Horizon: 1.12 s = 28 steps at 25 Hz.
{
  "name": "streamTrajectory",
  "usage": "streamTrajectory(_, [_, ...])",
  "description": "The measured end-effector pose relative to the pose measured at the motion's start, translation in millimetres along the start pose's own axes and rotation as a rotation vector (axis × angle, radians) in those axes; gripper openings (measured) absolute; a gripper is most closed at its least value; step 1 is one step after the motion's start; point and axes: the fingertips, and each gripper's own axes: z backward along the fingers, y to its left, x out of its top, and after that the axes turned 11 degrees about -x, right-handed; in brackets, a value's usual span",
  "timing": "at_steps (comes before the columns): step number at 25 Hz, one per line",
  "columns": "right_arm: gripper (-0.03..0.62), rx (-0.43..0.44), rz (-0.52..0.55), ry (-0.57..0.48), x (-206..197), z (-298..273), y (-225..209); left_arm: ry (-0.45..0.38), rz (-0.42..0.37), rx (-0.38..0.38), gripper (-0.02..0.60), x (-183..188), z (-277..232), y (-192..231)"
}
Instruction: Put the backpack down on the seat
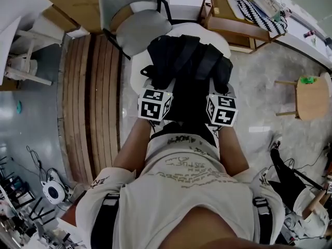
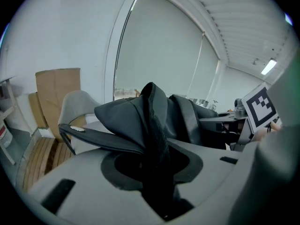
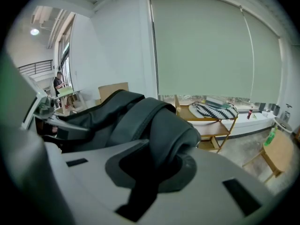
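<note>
- Black backpack (image 1: 187,61) hangs bunched up directly over the white seat (image 1: 136,72); can't tell whether its bottom touches the seat.
- Left hand-held gripper (image 1: 158,93) is clenched on a thin fold of backpack fabric or strap. The left gripper view shows the dark material pinched in the slot between the jaws (image 2: 157,172).
- Right hand-held gripper (image 1: 220,96) is grasping a thick padded shoulder strap, which curls down between its jaws in the right gripper view (image 3: 145,172).
- Both grippers are side by side and about level, marker cubes facing up, at the near edge of the backpack.
- Bare left forearm (image 1: 132,144) and right forearm (image 1: 234,150) reach forward from the torso, roughly parallel, elbows close to the body.
- Grey chair (image 1: 139,27) stands just behind the white seat.
- Wooden slatted platform (image 1: 93,102) runs along the left; small wooden side table (image 1: 311,100) stands well apart on the right.
</note>
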Motion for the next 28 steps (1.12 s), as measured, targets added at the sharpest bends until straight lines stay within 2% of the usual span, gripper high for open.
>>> streamTrajectory(10, [0.054, 0.015, 0.03, 0.236, -103, -44, -9, 0.228, 0.144, -0.063, 0.134, -102, -56, 5])
streamTrajectory(20, [0.054, 0.045, 0.046, 0.422, -221, -103, -28, 0.42, 0.227, -0.088, 0.133, -213, -124, 5])
streamTrajectory(28, [0.054, 0.079, 0.092, 0.511, -295, -154, -32, 0.504, 0.275, -0.1, 0.132, -281, -169, 21])
